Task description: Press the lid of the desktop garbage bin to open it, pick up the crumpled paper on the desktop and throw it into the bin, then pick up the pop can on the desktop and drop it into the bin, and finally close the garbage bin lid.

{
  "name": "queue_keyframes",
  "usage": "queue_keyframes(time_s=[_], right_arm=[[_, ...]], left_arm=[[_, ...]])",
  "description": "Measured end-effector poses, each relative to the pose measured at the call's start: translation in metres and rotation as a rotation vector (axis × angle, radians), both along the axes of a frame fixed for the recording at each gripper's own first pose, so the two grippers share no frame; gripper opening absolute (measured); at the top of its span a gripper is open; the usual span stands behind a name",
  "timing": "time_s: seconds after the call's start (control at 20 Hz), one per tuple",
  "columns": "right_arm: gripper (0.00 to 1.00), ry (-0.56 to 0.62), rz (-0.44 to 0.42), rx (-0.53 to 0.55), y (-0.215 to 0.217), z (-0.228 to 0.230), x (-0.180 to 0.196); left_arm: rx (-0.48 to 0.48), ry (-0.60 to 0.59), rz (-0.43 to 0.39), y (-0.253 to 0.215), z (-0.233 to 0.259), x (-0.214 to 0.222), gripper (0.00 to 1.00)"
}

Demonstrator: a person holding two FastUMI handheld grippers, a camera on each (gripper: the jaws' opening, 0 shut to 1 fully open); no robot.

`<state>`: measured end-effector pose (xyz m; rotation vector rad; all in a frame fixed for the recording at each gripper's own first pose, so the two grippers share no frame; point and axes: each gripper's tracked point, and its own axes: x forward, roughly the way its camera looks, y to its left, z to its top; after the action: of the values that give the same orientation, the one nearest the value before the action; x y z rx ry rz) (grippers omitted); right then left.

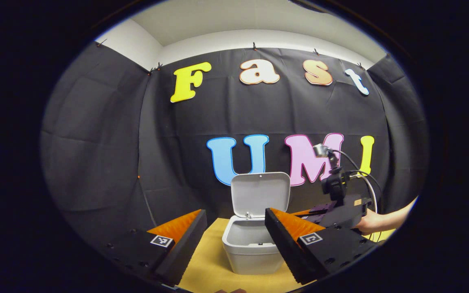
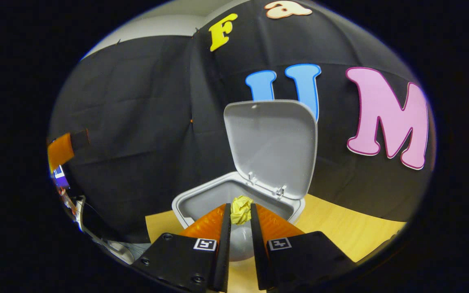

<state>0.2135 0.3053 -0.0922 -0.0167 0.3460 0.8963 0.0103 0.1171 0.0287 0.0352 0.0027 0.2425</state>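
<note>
The grey desktop bin stands on the wooden table with its lid swung up and open. In the right gripper view the same bin lies just below and ahead, lid upright. My right gripper is shut on a yellow crumpled paper ball, held over the bin's open mouth. My left gripper hovers open in front of the bin with nothing between its fingers. The right gripper and the hand holding it appear to the right of the bin in the left gripper view.
The wooden tabletop extends to the right of the bin and in front of it. Black cloth walls close in behind and to the left. The other gripper shows at the far left edge of the right gripper view.
</note>
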Motion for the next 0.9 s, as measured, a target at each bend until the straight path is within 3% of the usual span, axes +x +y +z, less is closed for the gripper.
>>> queue_keyframes(time_s=[0.15, 0.2, 0.25, 0.5, 0.65, 0.8, 0.9], right_arm=[[0.32, 0.048, -0.009, 0.004, 0.003, -0.012, -0.002], [0.2, 0.047, -0.014, 0.007, 0.002, -0.011, 0.0], [0.2, 0.049, -0.007, 0.011, 0.002, -0.011, -0.002], [0.95, 0.032, -0.01, 0.027, -0.019, 0.0, -0.005], [0.98, 0.018, -0.083, 0.059, -0.059, 0.016, 0.001], [0.98, -0.004, -0.258, 0.06, -0.148, 0.021, 0.02], [0.98, 0.008, -0.383, 0.034, -0.22, 0.016, 0.024]], left_arm=[[0.021, 0.009, 0.002, -0.002, -0.002, -0.001, 0.96], [0.022, 0.01, -0.002, -0.004, -0.002, 0.001, 0.96], [0.019, 0.012, -0.011, -0.007, -0.003, 0.002, 0.96], [-0.024, 0.03, -0.09, -0.035, -0.013, 0.022, 0.96], [-0.057, 0.03, -0.185, -0.071, -0.02, 0.041, 0.96], [-0.085, 0.054, -0.314, -0.129, -0.04, 0.069, 0.97], [-0.159, 0.116, -0.412, -0.18, -0.066, 0.09, 0.96]])
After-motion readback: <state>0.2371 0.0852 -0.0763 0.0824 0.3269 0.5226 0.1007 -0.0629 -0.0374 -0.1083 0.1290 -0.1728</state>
